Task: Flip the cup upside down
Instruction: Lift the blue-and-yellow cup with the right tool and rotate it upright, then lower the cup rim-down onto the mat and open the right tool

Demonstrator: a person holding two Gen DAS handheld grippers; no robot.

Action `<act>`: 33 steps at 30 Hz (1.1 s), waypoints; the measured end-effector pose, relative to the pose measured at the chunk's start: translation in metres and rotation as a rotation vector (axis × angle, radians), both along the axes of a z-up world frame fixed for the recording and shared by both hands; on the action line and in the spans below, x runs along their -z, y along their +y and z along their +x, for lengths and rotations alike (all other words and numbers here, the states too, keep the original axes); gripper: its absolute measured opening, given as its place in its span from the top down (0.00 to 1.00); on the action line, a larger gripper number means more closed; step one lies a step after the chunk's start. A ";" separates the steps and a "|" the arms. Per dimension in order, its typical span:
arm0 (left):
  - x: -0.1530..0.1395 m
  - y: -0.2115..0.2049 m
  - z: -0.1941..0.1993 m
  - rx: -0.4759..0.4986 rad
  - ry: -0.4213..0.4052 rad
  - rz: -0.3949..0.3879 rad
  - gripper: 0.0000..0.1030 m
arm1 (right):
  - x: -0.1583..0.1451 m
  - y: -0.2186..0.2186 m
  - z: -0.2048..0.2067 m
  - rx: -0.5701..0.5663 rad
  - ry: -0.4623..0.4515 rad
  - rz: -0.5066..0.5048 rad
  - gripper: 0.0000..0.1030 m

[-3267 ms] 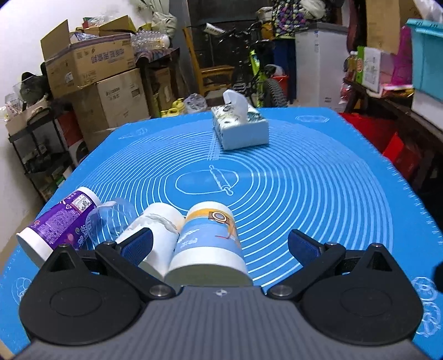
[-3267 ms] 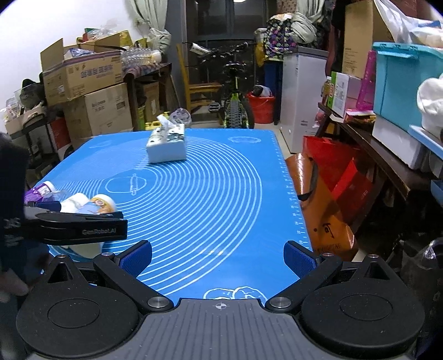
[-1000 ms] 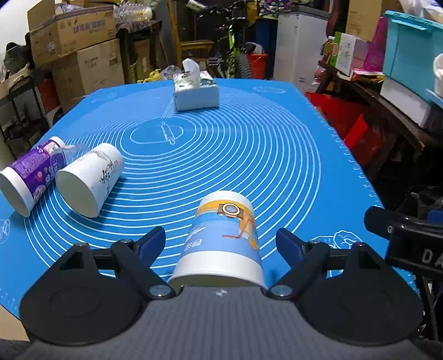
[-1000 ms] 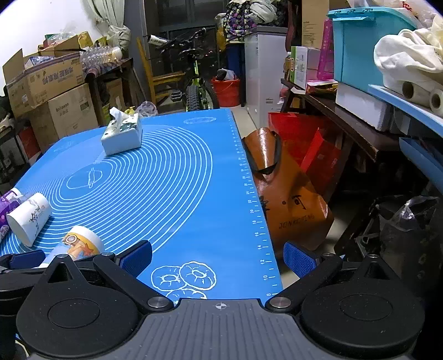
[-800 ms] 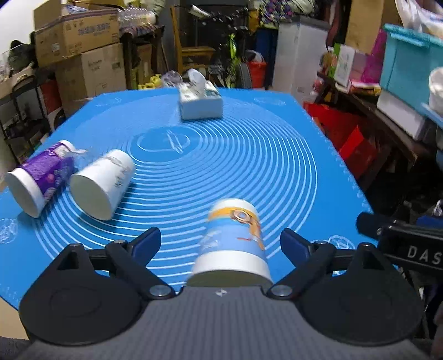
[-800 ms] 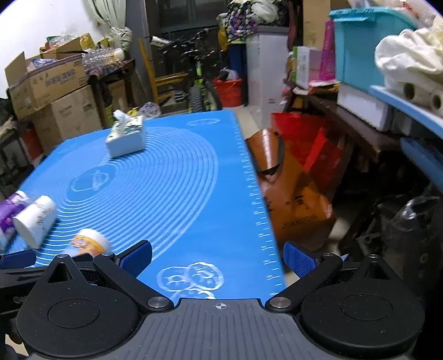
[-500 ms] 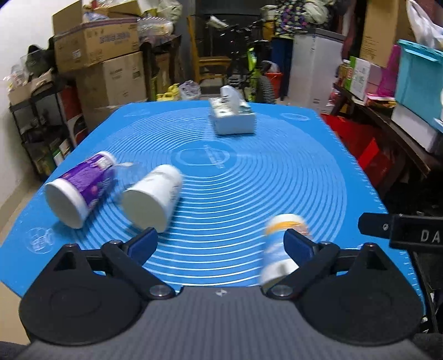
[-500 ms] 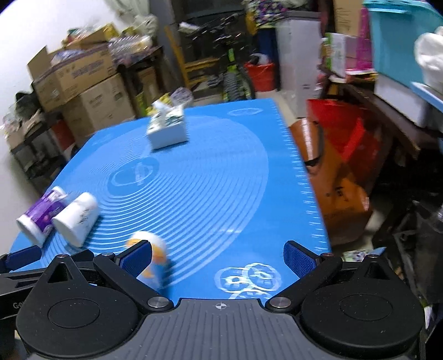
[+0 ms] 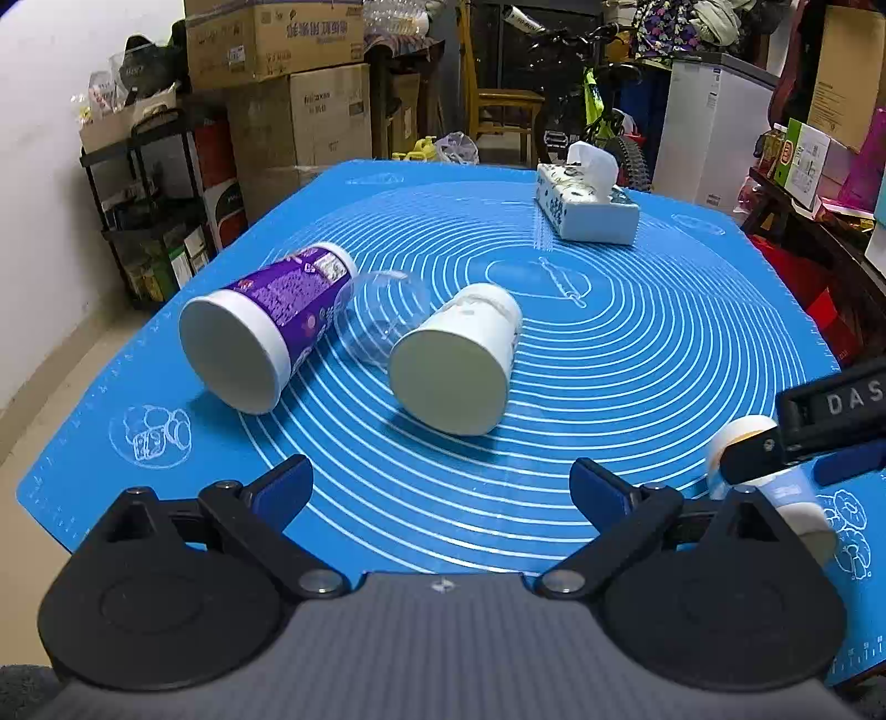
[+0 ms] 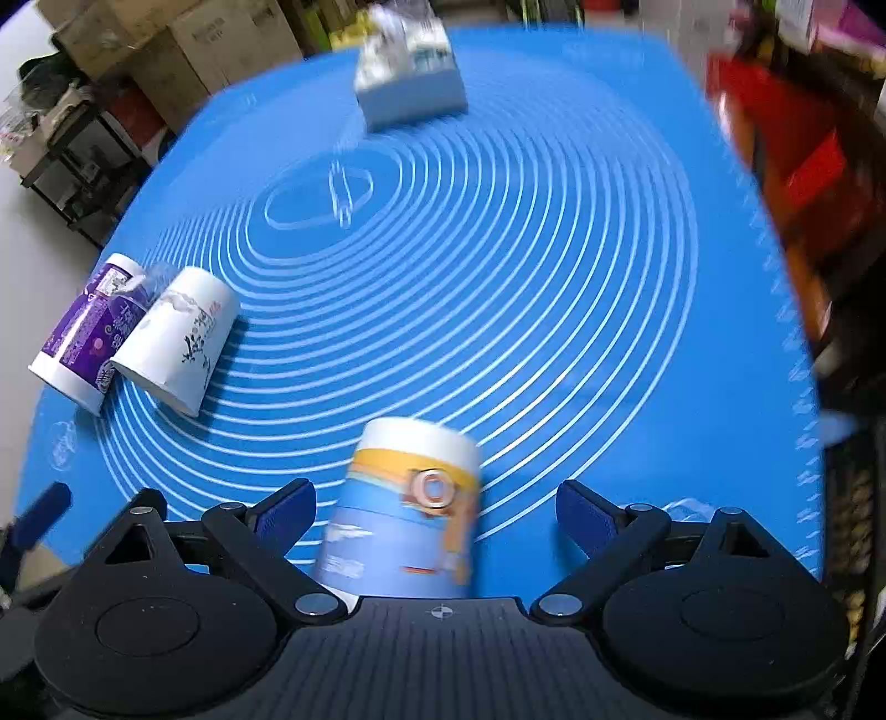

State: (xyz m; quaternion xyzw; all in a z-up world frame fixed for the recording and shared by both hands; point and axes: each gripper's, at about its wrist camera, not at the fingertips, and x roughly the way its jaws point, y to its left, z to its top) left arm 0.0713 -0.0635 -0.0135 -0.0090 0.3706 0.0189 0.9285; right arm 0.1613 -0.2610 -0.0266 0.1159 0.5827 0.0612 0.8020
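- Cup (image 10: 407, 509) with the cartoon print, seen from the right wrist, stood between the spread fingers of the right gripper (image 10: 436, 507), near the front edge of the blue mat (image 10: 554, 249); its white closed end was uppermost, so it looked already turned over, though blur made the contact with the mat hard to judge.
- Neither finger touched its wall; the right gripper was released and held nothing.
- It looked like a light, thin paper cup, stiff enough to stand but easy to crush or tip, so a gentle squeeze across the middle of the wall seemed the best hold.
- Two more cups lay on their sides at the left: a purple cup (image 10: 83, 332) and a white cup (image 10: 177, 340) with dark brush writing too blurred to read.
- From the left wrist, the cup (image 9: 742, 437) showed only partly at the right edge, behind the right gripper's body, which bore the letters "DAS".
- The left gripper (image 9: 441, 492) was spread wide and empty, pointing toward the white cup (image 9: 459, 360) and the purple cup (image 9: 266, 327), with a clear plastic lid (image 9: 382, 315) between them.
- A tissue box (image 9: 584, 210) sat at the far side; the cardboard boxes (image 9: 277, 33) behind carried print too small to read.
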 end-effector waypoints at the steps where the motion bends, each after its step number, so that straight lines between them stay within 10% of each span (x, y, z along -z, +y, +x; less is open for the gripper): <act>1: 0.001 0.002 0.000 0.001 0.001 -0.005 0.05 | 0.004 -0.002 0.000 0.005 0.017 0.008 0.13; 7: 0.004 0.008 -0.002 0.005 0.001 -0.014 0.05 | 0.011 -0.010 -0.006 0.038 0.052 0.126 0.39; 11: 0.005 0.010 -0.003 0.009 0.003 -0.022 0.05 | -0.003 -0.004 -0.012 0.016 -0.051 0.056 0.40; 22: 0.005 0.013 -0.005 -0.015 -0.013 -0.049 0.05 | 0.002 0.017 -0.079 0.108 -0.752 -0.262 0.40; 33: 0.009 0.015 -0.013 0.026 -0.028 -0.074 0.05 | 0.022 0.026 -0.115 0.071 -0.779 -0.348 0.39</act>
